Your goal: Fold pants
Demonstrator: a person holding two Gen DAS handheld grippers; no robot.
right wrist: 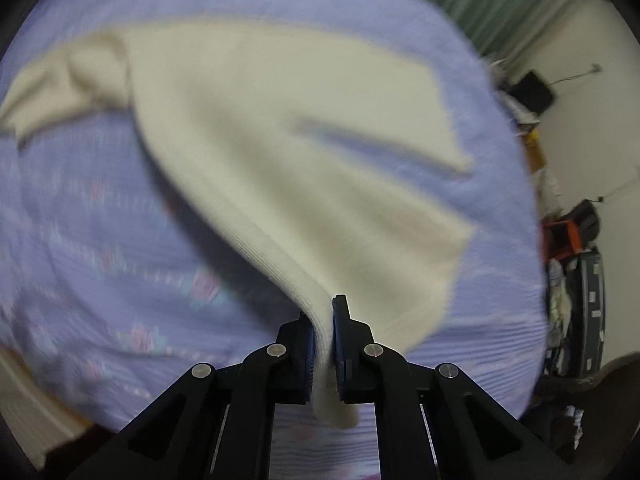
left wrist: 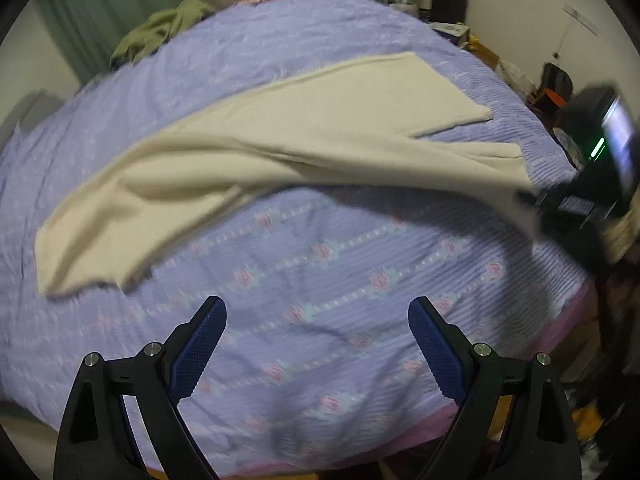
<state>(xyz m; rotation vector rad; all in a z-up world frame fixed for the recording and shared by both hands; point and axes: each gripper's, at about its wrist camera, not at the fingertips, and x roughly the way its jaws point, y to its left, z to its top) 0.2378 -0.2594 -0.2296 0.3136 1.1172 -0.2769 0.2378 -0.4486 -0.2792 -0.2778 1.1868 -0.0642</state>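
Where the left wrist looks down: left gripper [left wrist: 317, 338] spread wide over bare floral bedspread [left wrist: 340, 280], cream pants [left wrist: 248, 152] sprawled beyond, green garment [left wrist: 168, 28] far behind. From the right wrist: right gripper [right wrist: 323, 328] clamped on pants hem, blurred.

Pants [left wrist: 280, 128] lie spread across the bed [left wrist: 320, 280], one leg end raised at the right in the right tool [right wrist: 323, 336]. The left tool [left wrist: 317, 344] hangs above bare bedcover, nearer than the pants. A crumpled garment [left wrist: 160, 32] lies at the bed's far left edge.
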